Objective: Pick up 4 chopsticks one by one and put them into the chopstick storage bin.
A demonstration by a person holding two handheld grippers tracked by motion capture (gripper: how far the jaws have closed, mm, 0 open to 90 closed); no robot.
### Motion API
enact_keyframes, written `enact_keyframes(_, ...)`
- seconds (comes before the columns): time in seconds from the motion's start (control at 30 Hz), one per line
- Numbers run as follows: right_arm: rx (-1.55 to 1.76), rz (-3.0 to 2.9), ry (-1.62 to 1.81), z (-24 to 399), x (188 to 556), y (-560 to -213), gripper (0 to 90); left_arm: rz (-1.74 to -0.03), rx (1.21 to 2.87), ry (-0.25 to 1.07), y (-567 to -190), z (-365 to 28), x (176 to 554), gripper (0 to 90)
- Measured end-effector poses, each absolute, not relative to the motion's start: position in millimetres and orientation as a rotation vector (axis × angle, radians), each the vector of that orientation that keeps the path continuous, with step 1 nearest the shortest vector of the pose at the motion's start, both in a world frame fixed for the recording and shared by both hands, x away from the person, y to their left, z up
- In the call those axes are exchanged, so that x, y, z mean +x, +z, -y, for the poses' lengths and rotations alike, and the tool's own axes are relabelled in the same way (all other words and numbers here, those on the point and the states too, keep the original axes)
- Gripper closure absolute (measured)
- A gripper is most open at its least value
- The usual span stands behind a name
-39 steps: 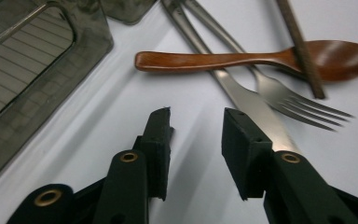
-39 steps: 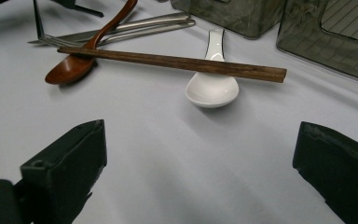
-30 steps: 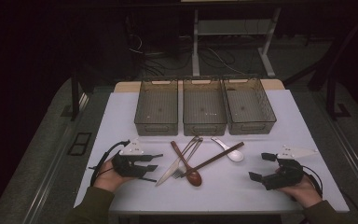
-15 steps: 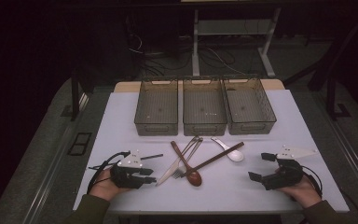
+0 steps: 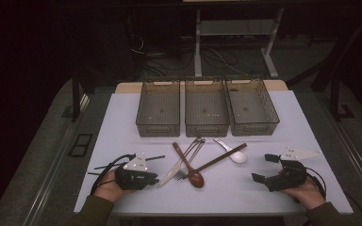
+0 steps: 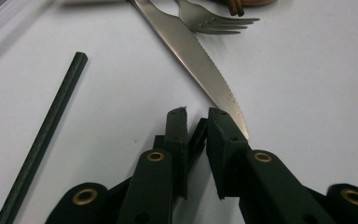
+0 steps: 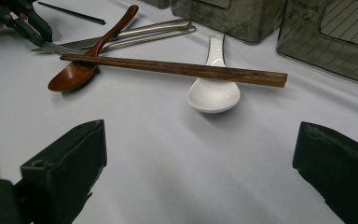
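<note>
The left gripper (image 6: 196,114) lies low over the white table (image 5: 122,122) near its front left edge, held in the person's left hand (image 5: 106,187); its jaws have just been closing and now stand nearly together, with only a thin gap between the tips and nothing held in them. In the left gripper view the serrated table knife (image 6: 191,58) lies just ahead — its blade tip runs down beside the right-hand jaw, close to touching it, though whether it truly touches cannot be told. The knife points away toward the pile of cutlery in the middle of the table, and a fork (image 6: 214,21) lies with its tines beside the blade. To the other side of the jaws a dark chopstick (image 6: 42,135) lies flat on the table, apart from them. In the high view the knife (image 5: 172,172) lies slanted just to the right of the left gripper (image 5: 154,180). Beyond it lies a brown wooden spoon (image 5: 191,169), and a wooden chopstick (image 5: 217,160) rests across it and across a white ceramic spoon (image 5: 231,151). The right gripper (image 5: 263,169) rests at the front right of the table in the right hand (image 5: 306,190), well apart from the cutlery — its jaws stand wide open with bare table between them. Three grey mesh bins (image 5: 206,123) stand side by side at the far side of the table.
</note>
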State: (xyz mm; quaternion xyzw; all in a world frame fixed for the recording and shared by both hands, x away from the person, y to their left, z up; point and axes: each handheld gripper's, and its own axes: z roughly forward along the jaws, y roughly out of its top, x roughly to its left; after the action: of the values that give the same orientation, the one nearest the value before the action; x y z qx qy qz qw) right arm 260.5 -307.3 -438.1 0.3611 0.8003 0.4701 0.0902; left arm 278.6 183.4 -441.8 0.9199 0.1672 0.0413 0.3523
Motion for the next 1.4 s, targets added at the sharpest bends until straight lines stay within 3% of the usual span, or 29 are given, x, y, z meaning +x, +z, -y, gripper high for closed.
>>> enact_keyframes(0.7, 1.077, -2.38, 1.387, 308, 261, -438, 2.5, -0.549, 2.349, 0.227, -441, -166, 306, 83.1)
enact_keyframes(1.17, 1.079, -2.381, 1.387, 308, 261, -438, 2.6, -0.593, 2.33, 0.208, -443, -143, 328, 82.9)
enact_keyframes(1.4, 1.08, -2.38, 1.391, 308, 261, -437, 2.6, -0.61, 2.249, 0.19, -435, -151, 325, 75.6)
